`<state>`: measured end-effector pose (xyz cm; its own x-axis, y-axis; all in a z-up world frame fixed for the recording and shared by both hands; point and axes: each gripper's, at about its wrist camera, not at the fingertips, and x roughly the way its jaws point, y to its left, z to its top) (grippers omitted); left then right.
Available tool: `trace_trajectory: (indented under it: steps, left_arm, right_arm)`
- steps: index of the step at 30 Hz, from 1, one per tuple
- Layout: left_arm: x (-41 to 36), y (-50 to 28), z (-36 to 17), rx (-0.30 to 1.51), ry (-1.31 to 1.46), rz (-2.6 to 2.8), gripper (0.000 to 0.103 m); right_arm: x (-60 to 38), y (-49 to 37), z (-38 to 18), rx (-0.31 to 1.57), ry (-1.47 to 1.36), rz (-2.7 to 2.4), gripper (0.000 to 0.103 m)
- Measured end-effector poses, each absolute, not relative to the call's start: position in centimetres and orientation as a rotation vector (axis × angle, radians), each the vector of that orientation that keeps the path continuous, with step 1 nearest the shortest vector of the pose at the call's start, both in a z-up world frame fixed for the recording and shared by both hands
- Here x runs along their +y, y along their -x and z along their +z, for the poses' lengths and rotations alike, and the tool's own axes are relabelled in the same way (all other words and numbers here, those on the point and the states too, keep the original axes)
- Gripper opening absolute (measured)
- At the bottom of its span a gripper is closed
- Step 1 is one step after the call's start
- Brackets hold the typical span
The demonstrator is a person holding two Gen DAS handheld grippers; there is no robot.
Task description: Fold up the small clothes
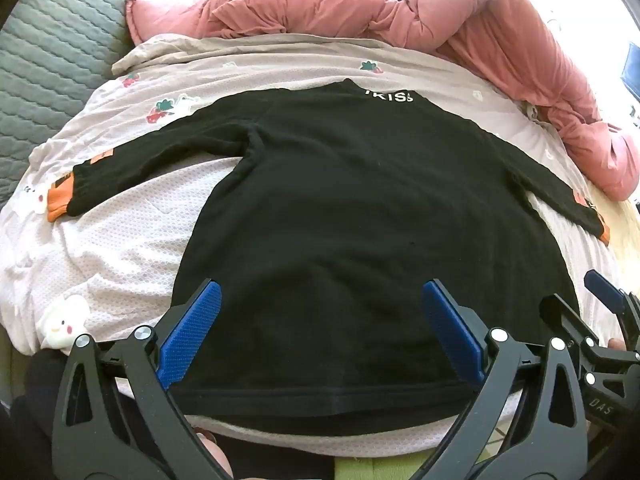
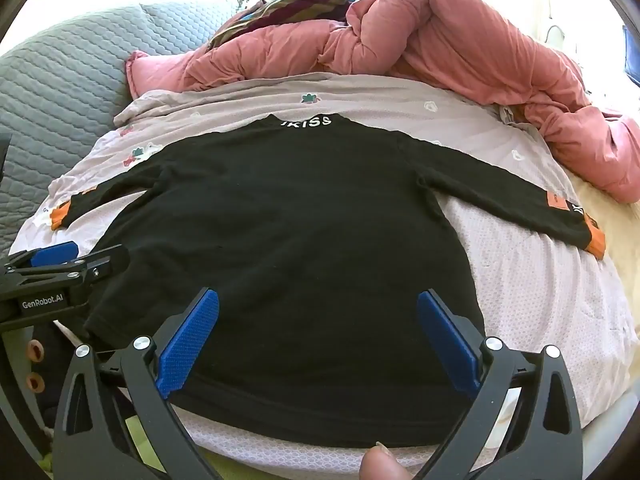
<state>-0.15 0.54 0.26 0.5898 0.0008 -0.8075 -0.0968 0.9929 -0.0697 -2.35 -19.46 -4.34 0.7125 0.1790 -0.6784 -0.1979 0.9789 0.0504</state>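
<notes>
Item: black long-sleeved knit top (image 1: 340,208), white lettering at the collar, orange cuffs (image 1: 58,202). Lies flat and spread on a pale pink bedsheet with small printed figures (image 1: 132,248); both sleeves stretched outward, collar at the far side, hem at the near edge of the bed. Not folded.

Left tongs (image 1: 322,320): black frame, blue ribbed pads (image 1: 192,328). Jaws stand wide apart above the lower part of the top, near the hem; nothing between the pads, no grip. Tilted downward toward the cloth.

Right tongs (image 2: 318,332): same build. Jaws likewise wide, hovering over the lower half of the top, right of the left tongs; nothing gripped. Part of each pair shows at the edge of the other's view. A fingertip (image 2: 380,464) shows at the lower edge of the right wrist view.

Surroundings: rumpled pink padded quilt (image 1: 460,20) heaped along the far side of the bed; grey quilted cover (image 1: 52,60) at left; striped multicoloured cloth (image 2: 296,4) behind the quilt.
</notes>
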Motion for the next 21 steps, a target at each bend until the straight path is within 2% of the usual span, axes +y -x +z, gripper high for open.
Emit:
trace_trajectory:
  steps: [21]
  left_arm:
    - [0.77, 0.35, 0.6, 0.934, 0.11, 0.064, 0.094]
  right_arm:
    - [-19.42, 2.35, -4.35, 0.747, 0.032, 0.212, 0.099]
